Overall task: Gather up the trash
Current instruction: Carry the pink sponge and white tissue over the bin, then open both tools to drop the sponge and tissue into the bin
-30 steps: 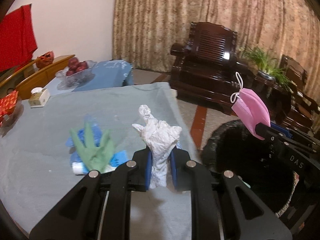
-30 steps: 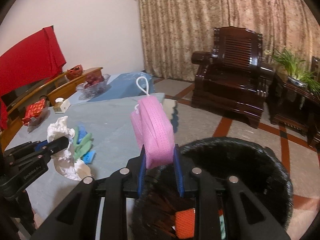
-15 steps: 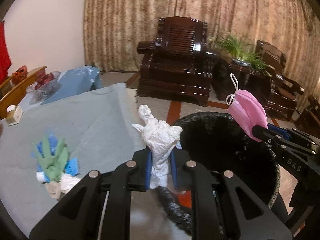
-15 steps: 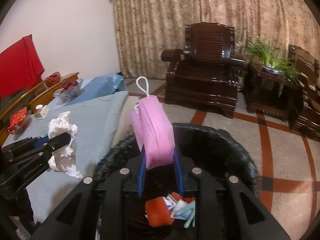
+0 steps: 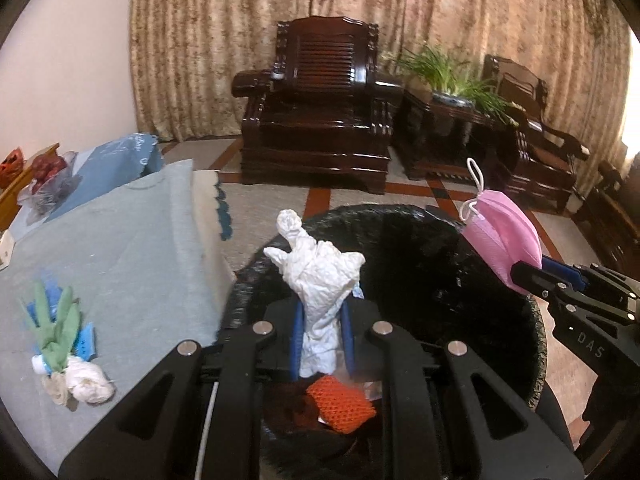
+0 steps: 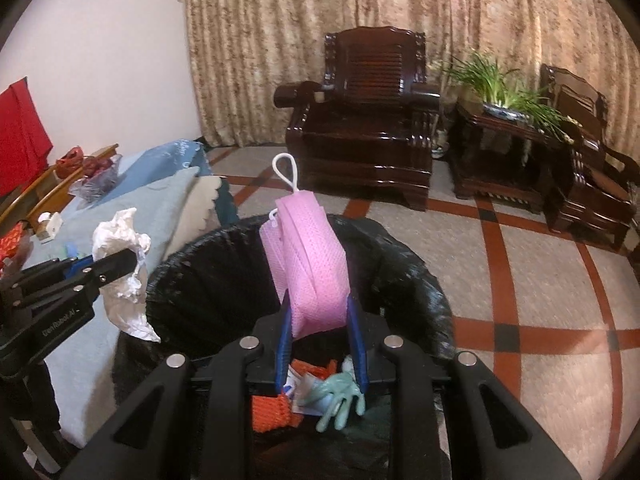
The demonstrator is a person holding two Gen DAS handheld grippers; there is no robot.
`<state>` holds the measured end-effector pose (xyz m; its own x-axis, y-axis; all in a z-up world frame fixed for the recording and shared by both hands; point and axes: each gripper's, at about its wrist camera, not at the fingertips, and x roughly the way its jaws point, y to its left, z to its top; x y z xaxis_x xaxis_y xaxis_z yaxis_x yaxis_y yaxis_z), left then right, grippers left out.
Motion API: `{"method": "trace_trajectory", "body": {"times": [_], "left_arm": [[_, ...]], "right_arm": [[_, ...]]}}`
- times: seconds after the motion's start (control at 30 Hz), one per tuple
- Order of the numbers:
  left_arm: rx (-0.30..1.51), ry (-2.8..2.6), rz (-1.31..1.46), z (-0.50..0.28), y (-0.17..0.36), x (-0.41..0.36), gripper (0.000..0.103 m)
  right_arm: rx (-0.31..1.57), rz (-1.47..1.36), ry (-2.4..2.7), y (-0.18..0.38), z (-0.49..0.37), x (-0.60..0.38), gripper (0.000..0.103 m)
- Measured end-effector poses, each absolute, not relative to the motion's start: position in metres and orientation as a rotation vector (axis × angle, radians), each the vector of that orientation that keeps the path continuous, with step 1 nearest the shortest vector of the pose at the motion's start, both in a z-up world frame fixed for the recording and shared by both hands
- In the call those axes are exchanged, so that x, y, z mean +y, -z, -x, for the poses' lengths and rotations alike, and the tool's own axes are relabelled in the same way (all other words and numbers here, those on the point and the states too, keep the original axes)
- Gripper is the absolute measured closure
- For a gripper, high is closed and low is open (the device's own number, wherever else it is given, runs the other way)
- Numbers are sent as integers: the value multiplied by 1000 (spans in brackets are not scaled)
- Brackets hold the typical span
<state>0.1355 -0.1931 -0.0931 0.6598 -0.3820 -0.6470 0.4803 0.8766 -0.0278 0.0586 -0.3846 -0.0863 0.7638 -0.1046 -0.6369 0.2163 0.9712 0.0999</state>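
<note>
- Two grippers are seen poised over a black-lined trash bin (image 5: 400,240), each clamped on one item.
- Left gripper (image 5: 322,334): jaws closed on a crumpled white tissue (image 5: 320,280), which stands upright between the blue pads, above the bin's near rim.
- Right gripper (image 6: 322,330): jaws closed on a pink face mask (image 6: 308,264), ear loop uppermost, held over the bin opening.
- Bin contents noted: an orange mesh piece (image 5: 340,404), a pale green glove (image 6: 340,404) and what appear to be paper scraps, partly hidden.
- Left on the grey-blue tablecloth (image 5: 132,248): a small pile of green and blue gloves with white wads (image 5: 64,344).
- Farther back, a dark wooden armchair (image 5: 320,120) and a potted plant (image 5: 452,76) are recorded before a patterned curtain (image 5: 360,0).
</note>
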Motion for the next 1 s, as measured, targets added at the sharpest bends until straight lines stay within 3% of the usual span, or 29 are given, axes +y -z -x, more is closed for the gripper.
{"method": "trace_trajectory", "body": {"times": [0.53,0.63,0.73,0.87,0.93,0.97,1.0], "left_arm": [[767,549,-207,-145,135,-239,87],[783,559,-203,-149,138,-241,79],[789,562,-182,-150,138,-238,66],[785,560,-178,-150,137,-235,52],[774,557,-167,-149,133,-229,35],[764,552,-162,-148,131,-227,32],[757,546,-161,-148,128,-225,30]], "right_arm": [[762,-197,231,119,-62,-411,77],[776,-197,236,124,-63,-415,74],[780,-195,249,126,-62,-416,67],[766,-199,264,125,-58,-419,44],[750,-202,269,123,-56,-420,26],[738,-203,273,121,-55,-419,17],[726,-203,277,119,-54,-419,17]]}}
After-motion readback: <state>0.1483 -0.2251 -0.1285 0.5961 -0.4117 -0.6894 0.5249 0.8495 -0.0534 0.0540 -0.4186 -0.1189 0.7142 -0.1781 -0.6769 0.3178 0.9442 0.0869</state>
